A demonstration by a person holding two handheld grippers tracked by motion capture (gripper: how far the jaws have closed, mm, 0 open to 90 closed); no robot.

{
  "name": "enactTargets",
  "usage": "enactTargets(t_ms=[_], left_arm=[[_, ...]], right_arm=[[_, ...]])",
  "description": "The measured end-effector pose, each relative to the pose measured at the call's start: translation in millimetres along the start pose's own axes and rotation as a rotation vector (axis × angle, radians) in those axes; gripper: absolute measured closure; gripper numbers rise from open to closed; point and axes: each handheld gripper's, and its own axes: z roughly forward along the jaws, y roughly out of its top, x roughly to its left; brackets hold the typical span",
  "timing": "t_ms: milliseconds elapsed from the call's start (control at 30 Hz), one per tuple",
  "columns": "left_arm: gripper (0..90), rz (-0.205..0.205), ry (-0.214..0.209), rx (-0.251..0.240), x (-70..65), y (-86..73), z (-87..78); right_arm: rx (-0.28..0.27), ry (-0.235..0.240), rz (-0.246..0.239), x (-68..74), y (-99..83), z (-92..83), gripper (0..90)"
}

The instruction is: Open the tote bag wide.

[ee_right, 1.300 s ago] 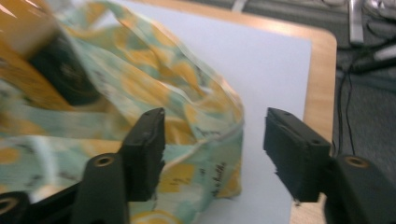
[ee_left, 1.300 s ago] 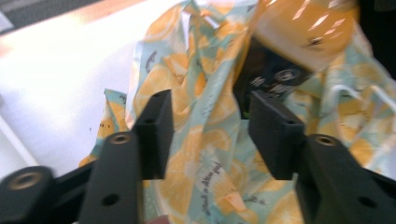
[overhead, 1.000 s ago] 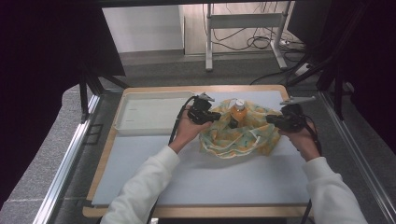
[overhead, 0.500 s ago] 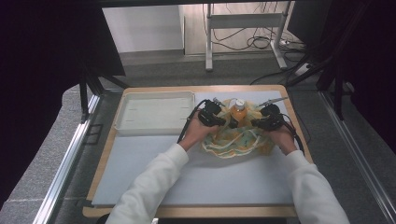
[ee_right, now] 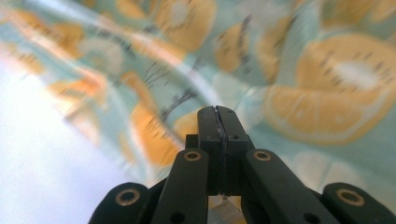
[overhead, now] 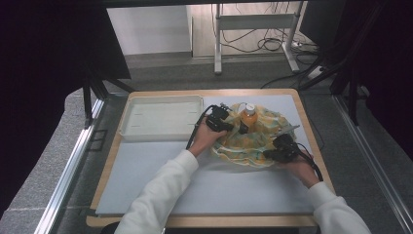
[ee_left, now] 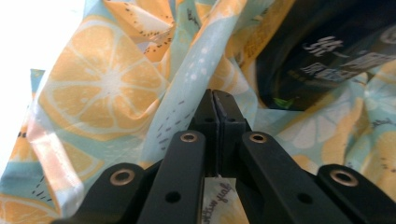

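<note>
Your left gripper (ee_left: 215, 100) has its jaws pressed together on a fold of the cloth (overhead: 253, 141), right beside the bottle (overhead: 249, 116), and your right gripper (ee_right: 218, 114) is pinched on the cloth's near edge. The cloth is soft, thin and light, so it will sag and bunch; it is best to hold it by its edges or corners. It lies crumpled on the mat (overhead: 146, 170), pale blue with orange slices, and the bottle stands in its middle.
</note>
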Motion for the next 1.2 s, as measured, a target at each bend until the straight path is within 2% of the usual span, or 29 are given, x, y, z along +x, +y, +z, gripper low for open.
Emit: enactTargets(t_ms=[200, 267, 433, 567, 633, 733, 867, 1200], left_arm=[[89.5, -0.027, -0.002, 0.006, 6.8, -1.0, 4.4], [89.5, -0.03, -0.006, 0.008, 6.9, -1.2, 5.0], [89.5, -0.02, -0.007, 0.006, 4.7, -0.4, 4.0], [89.5, -0.017, -0.007, 0.007, 2.4, 0.0, 2.3], [89.4, -0.014, -0.008, 0.008, 0.4, -0.8, 1.3], [89.2, -0.011, -0.009, 0.006, -1.2, -2.0, 0.0], [88.8, -0.017, -0.011, -0.001, -0.1, -2.4, -0.5], [89.0, -0.036, -0.009, 0.001, 2.3, -2.7, 6.7]], right_arm=[[0.005, 0.021, -0.031, 11.0, -5.7, 0.9, 89.2], [-0.009, 0.023, -0.036, 11.4, -3.9, -0.4, 89.2], [-0.113, 0.021, -0.028, 7.4, 18.0, -17.3, 89.2], [-0.141, 0.028, -0.011, 3.8, 41.8, -9.4, 89.2], [-0.133, 0.021, -0.013, 3.5, 48.3, -0.6, 89.1], [-0.124, 0.039, 0.001, 5.8, 54.1, 14.3, 89.2], [-0.079, 0.069, -0.036, 17.0, 52.8, 27.2, 89.2], [-0.002, 0.15, -0.132, 49.3, 25.1, 28.8, 89.3]])
